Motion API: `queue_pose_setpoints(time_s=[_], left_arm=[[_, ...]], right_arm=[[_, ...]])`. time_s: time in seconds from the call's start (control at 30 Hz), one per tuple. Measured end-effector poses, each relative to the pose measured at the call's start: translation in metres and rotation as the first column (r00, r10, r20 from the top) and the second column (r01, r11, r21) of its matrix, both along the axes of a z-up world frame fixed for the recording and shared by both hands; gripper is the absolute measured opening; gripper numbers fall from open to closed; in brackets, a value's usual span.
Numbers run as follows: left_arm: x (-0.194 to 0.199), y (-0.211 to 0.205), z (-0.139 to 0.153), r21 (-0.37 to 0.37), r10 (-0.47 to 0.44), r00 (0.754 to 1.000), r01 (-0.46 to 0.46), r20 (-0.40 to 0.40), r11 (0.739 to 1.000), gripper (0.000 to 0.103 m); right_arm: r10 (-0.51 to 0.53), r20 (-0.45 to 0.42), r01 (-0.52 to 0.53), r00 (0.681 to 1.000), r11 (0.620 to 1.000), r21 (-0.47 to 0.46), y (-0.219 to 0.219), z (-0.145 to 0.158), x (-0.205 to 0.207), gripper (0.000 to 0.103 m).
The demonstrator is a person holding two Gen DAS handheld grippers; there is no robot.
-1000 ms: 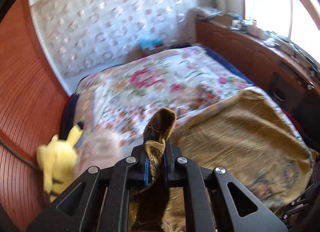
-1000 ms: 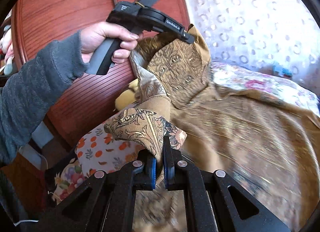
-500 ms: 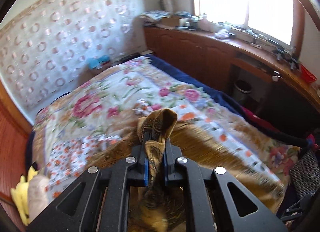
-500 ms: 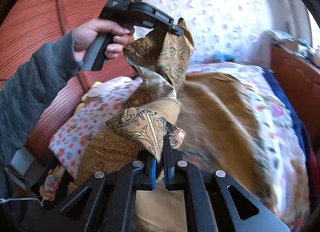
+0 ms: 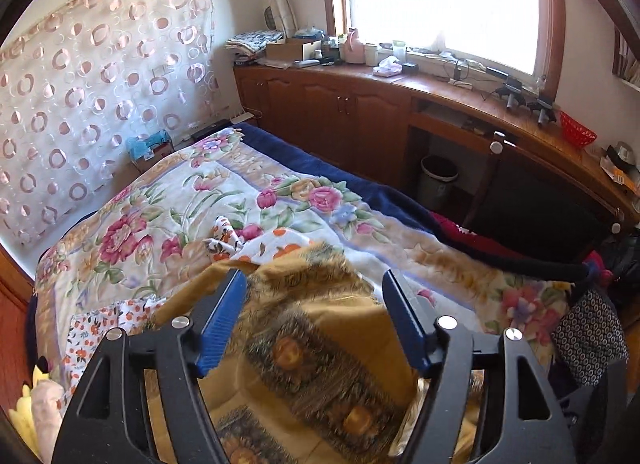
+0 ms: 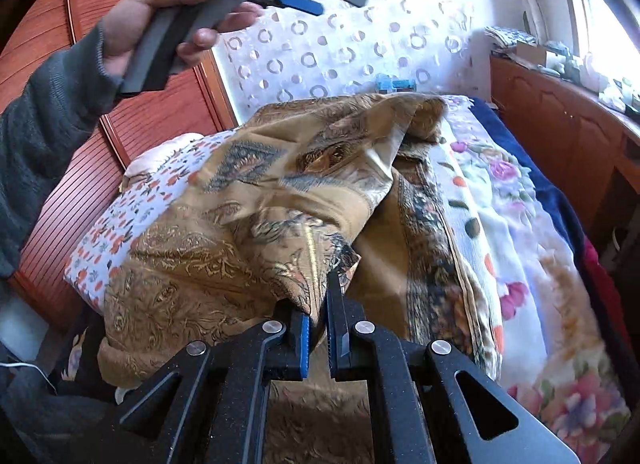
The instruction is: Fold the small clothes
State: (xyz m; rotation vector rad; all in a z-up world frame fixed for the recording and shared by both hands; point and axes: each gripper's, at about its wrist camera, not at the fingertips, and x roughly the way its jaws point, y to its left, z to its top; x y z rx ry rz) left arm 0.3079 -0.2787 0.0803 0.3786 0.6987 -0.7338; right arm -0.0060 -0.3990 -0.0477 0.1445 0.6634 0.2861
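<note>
A golden-brown patterned cloth [image 6: 288, 184] lies in loose folds on the bed. In the left wrist view the same cloth [image 5: 320, 336] is falling, blurred, below my left gripper [image 5: 316, 288]. That gripper's jaws are opening wide and its blue pads touch nothing. In the right wrist view a hand holds the left gripper [image 6: 316, 0] high above the cloth, clear of it. My right gripper [image 6: 324, 296] stays shut on a corner of the cloth near the bed's front edge.
A floral quilt [image 5: 224, 200] covers the bed, with an orange-flowered white garment [image 6: 140, 200] under the cloth. A wooden headboard [image 6: 92, 168] stands at the left, a wooden counter [image 5: 460, 104] under the window at the right. A yellow plush toy [image 5: 28, 412] sits by the bed's corner.
My left gripper opened and let go of the cloth's corner, which dropped onto the bed. Both hands swung across the bed; the right one kept its grip.
</note>
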Motion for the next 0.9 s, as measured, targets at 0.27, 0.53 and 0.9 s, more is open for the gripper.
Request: queue_pose_setpoints(time_s=[0.27, 0.53, 0.9], left_arm=[[-0.027, 0.063, -0.034, -0.015, 0.060, 0.998, -0.060, -0.035, 0.998, 0.071], [-0.062, 0.127, -0.081, -0.011, 0.136, 0.988, -0.137, -0.073, 0.991, 0.071], [-0.094, 0.164, -0.143, -0.015, 0.194, 0.973, -0.197, -0.127, 0.980, 0.071]], right_arm=[[-0.085, -0.022, 0.085, 0.996, 0.996, -0.015, -0.002, -0.001, -0.007, 0.015], [-0.164, 0.018, 0.165, 0.986, 0.978, -0.131, 0.011, 0.016, -0.009, 0.033], [-0.119, -0.014, 0.117, 0.993, 0.988, -0.098, 0.014, 0.027, 0.027, 0.009]])
